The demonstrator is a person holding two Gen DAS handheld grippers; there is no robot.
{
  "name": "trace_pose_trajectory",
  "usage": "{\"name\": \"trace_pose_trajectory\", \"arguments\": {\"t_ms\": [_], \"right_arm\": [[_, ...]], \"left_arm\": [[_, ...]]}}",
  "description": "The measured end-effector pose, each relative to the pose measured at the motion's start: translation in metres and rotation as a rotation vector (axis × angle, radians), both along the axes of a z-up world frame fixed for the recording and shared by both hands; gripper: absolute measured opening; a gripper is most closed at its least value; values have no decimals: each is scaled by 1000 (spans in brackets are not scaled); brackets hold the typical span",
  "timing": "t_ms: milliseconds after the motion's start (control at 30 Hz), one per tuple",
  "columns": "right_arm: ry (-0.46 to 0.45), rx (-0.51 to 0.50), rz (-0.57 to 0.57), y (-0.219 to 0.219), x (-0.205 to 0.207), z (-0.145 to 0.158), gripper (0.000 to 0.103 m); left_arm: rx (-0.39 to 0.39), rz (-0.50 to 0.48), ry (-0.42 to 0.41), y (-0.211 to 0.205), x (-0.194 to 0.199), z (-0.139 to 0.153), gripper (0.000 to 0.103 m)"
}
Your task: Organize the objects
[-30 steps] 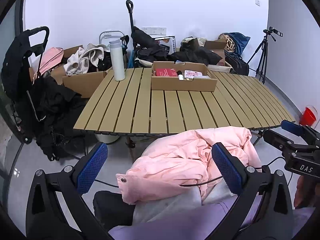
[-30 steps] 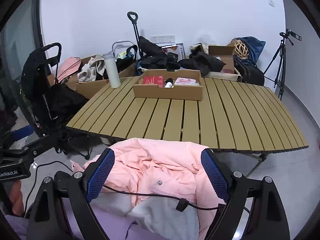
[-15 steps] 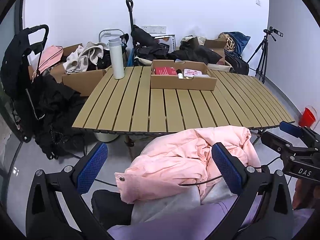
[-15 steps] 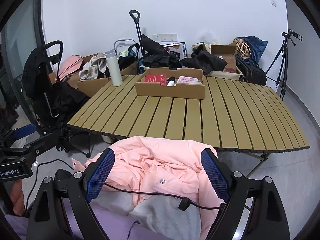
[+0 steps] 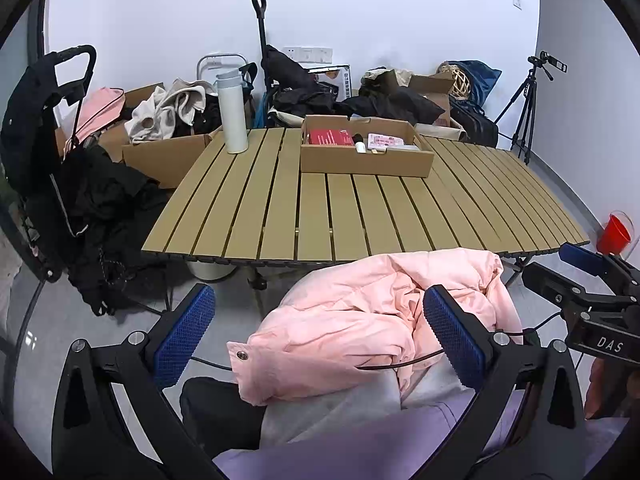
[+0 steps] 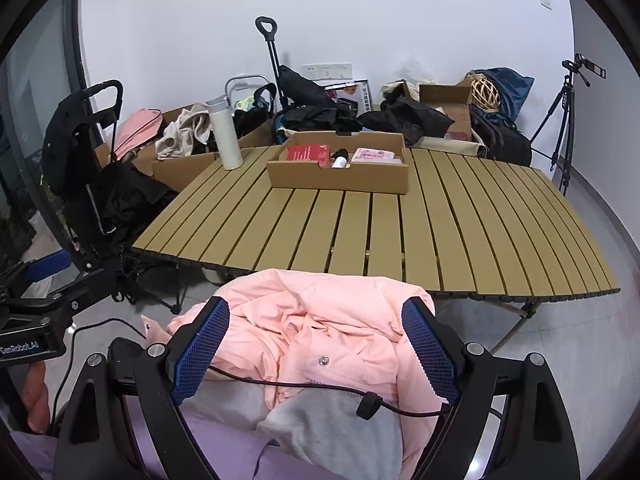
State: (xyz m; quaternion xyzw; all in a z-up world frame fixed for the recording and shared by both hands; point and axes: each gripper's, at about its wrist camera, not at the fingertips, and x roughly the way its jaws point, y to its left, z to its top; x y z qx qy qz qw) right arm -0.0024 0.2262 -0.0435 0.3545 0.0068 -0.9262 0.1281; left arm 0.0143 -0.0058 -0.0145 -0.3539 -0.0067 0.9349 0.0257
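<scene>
A slatted tan table [image 5: 360, 216] [image 6: 360, 224] stands ahead. On it, a shallow cardboard box [image 5: 366, 160] [image 6: 340, 176] holds a red packet [image 5: 330, 137] [image 6: 308, 153], a small white bottle [image 5: 359, 145] [image 6: 340, 160] and a pink packet [image 5: 386, 142] [image 6: 374, 155]. A white flask [image 5: 232, 114] [image 6: 224, 133] stands upright at the table's far left. My left gripper [image 5: 320, 336] and right gripper [image 6: 316, 348] are open and empty, held low over a pink jacket [image 5: 360, 320] [image 6: 304, 320] in front of the table.
Cardboard boxes with clothes [image 5: 168, 148] and a black stroller [image 5: 44, 140] stand left of the table. Bags and dark clothes [image 6: 400, 116] line the back wall. A tripod [image 5: 524, 116] and a red cup [image 5: 614, 232] are on the right. A black cable [image 6: 300, 384] crosses the jacket.
Both grippers have drifted slightly, so the table sits a little higher and nearer in view. Both stay open and empty.
</scene>
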Motion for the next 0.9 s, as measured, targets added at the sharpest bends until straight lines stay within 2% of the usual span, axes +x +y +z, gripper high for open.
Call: {"name": "trace_pose_trajectory", "arguments": {"t_ms": [900], "right_arm": [[-10, -6, -21, 4, -1, -1, 91]], "left_arm": [[-7, 20, -19, -2, 0, -5, 103]]}}
